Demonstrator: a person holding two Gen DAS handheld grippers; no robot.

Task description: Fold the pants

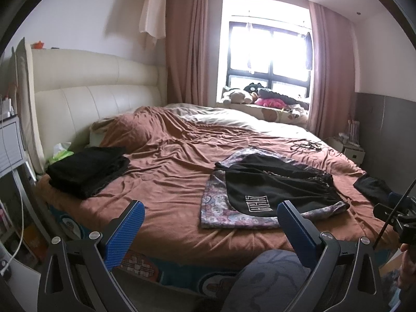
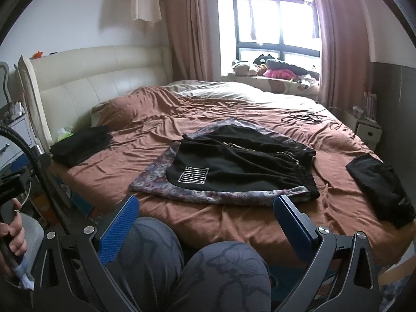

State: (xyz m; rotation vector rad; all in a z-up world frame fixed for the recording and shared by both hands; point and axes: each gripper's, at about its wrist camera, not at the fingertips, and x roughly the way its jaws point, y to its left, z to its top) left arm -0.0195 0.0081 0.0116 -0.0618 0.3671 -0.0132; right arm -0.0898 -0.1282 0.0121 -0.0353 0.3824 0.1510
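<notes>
Both grippers' blue-padded fingers hung spread and empty, short of the black drawstring pants near the rust-brown bed's front edge.

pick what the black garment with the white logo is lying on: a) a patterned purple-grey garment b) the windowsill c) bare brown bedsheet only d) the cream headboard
a: the black garment with the white logo is spread on top of a patterned purple-grey garment, whose edge shows around it, in the middle of the brown bed.
</notes>
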